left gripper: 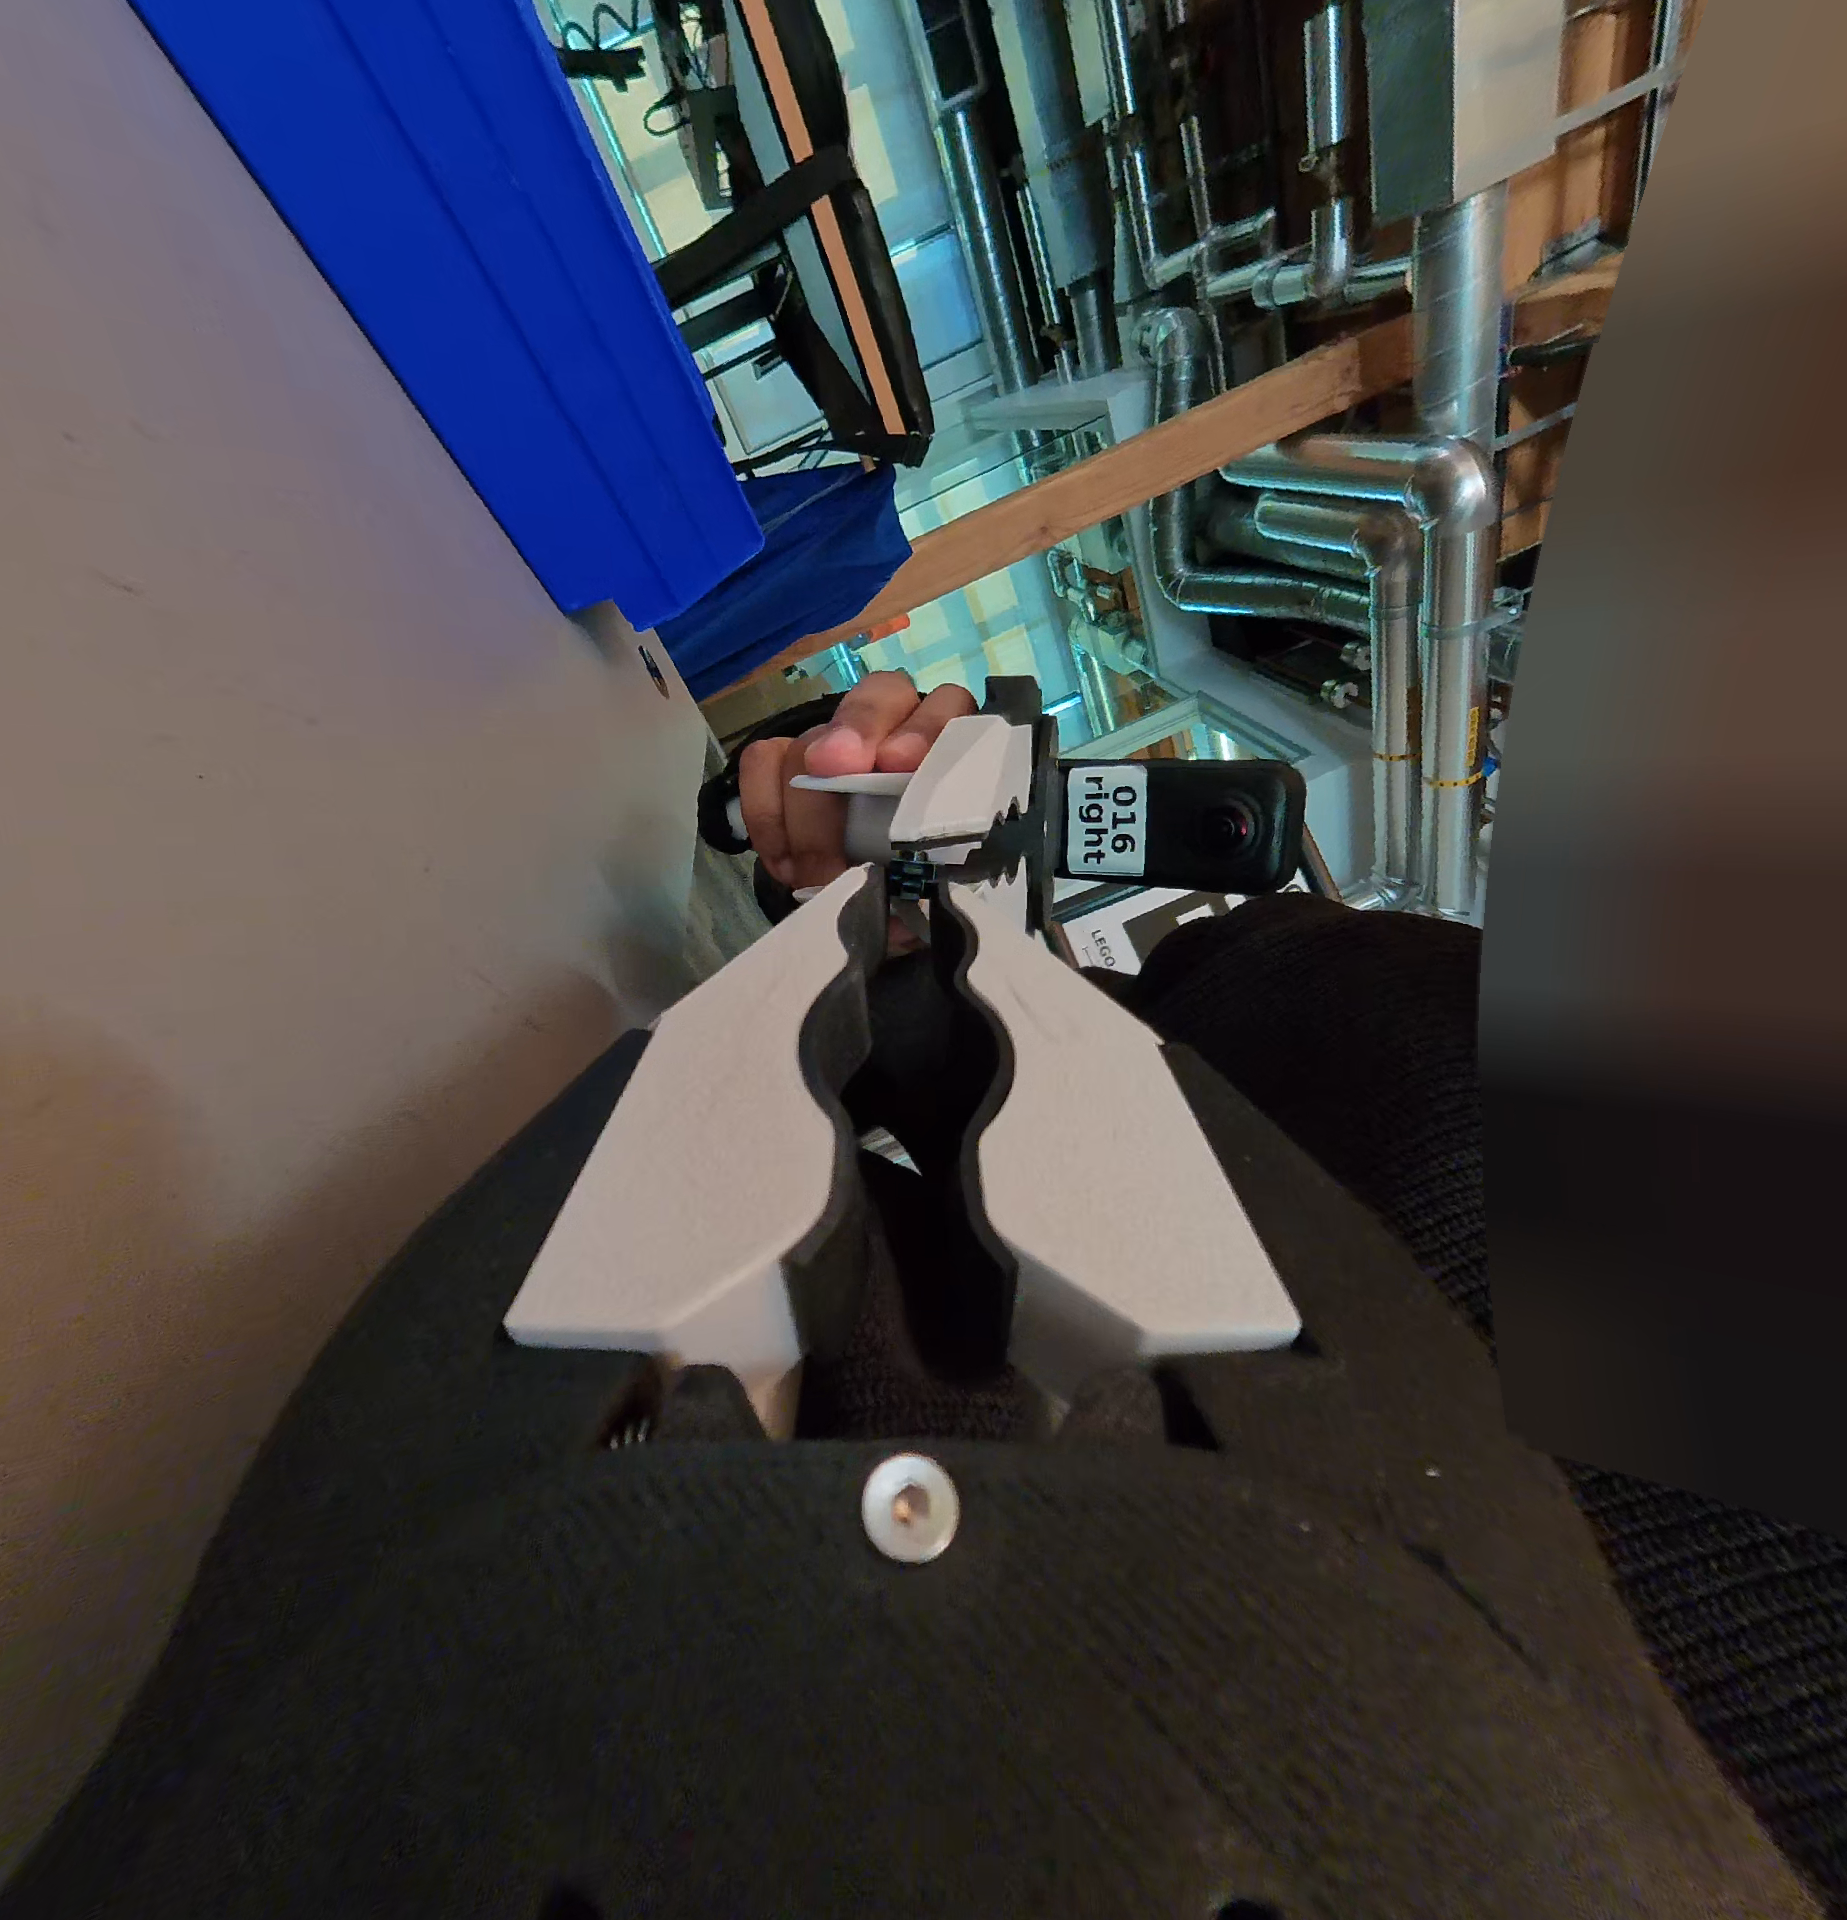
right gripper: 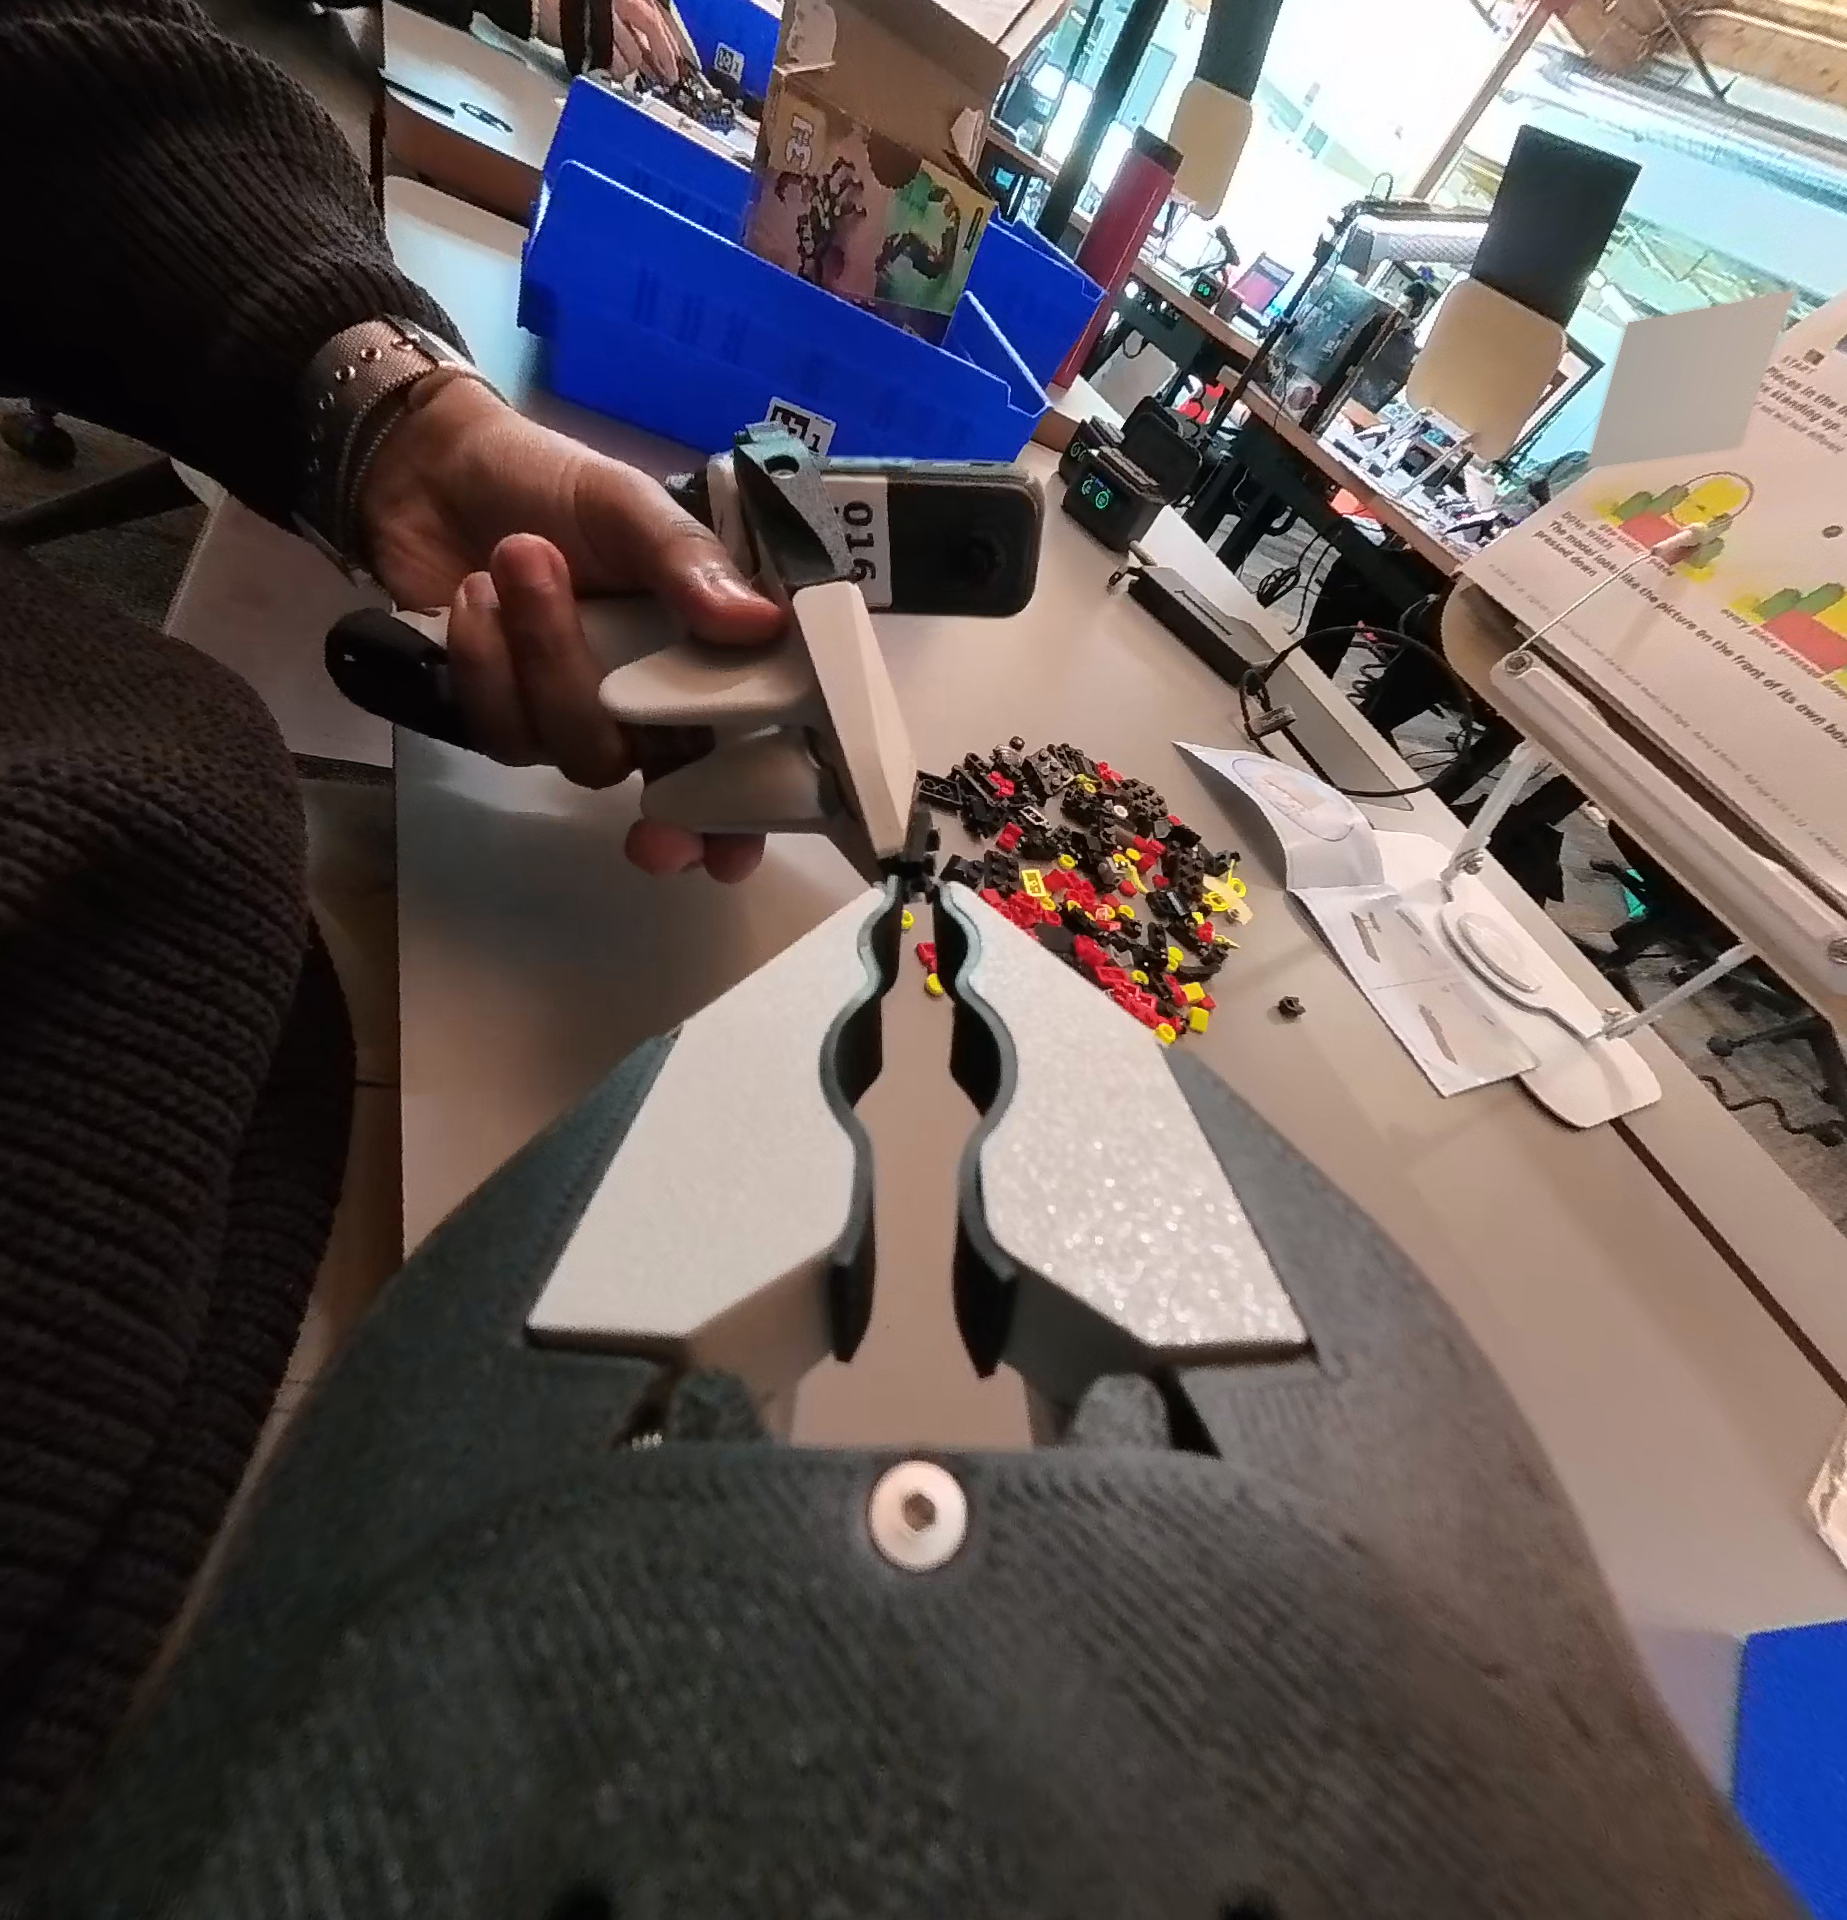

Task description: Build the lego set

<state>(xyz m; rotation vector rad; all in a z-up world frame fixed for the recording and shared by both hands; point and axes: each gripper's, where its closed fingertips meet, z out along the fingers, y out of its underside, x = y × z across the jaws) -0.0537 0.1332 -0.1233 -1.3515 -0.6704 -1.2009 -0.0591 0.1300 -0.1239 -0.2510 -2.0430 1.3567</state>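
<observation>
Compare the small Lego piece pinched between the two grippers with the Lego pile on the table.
The dark Lego piece is held above the table, pinched between the tips of the left gripper and the right gripper. The Lego pile lies loose on the table. The piece is one small bit, while the pile holds many. The piece looks all dark, but the pile mixes black, red and yellow. Both are tiny Lego parts.

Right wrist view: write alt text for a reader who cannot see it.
Two handheld grippers meet tip to tip above a table, pinching a small black lego piece between them. Behind lies a pile of black, red and yellow lego pieces, with an instruction leaflet to its right and a blue bin behind.
</observation>
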